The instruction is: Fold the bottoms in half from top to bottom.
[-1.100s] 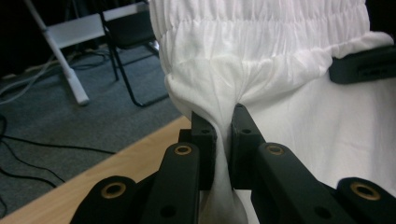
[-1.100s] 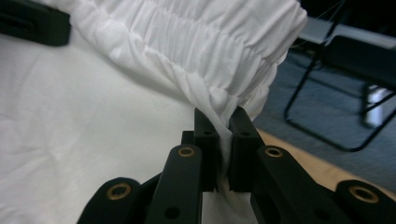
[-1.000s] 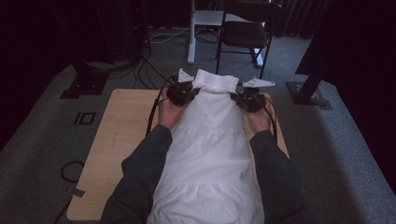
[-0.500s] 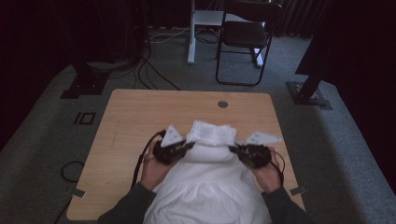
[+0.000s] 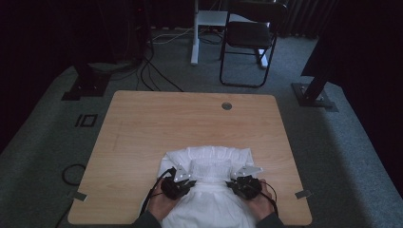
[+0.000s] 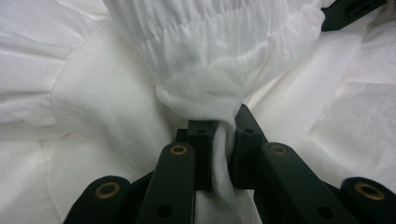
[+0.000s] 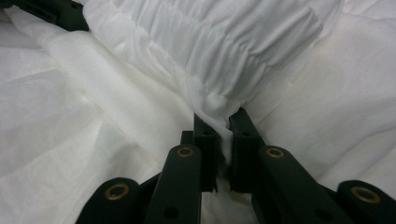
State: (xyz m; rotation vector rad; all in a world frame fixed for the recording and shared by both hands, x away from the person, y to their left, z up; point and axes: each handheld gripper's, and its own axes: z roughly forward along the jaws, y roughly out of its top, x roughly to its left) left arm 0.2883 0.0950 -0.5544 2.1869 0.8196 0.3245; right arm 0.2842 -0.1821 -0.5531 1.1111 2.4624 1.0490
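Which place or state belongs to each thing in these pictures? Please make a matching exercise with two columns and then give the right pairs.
Things:
1. white gathered cloth garment
2. light wooden table
3. black folding chair
4. left gripper

Places or states:
a. stands on the grey carpet beyond the table
b. shut on a fold of white cloth
c. lies at the table's near edge, between the two hands
d. has a small round grey cap near its far edge

Pairs: 1-c, 2-d, 3-a, 4-b
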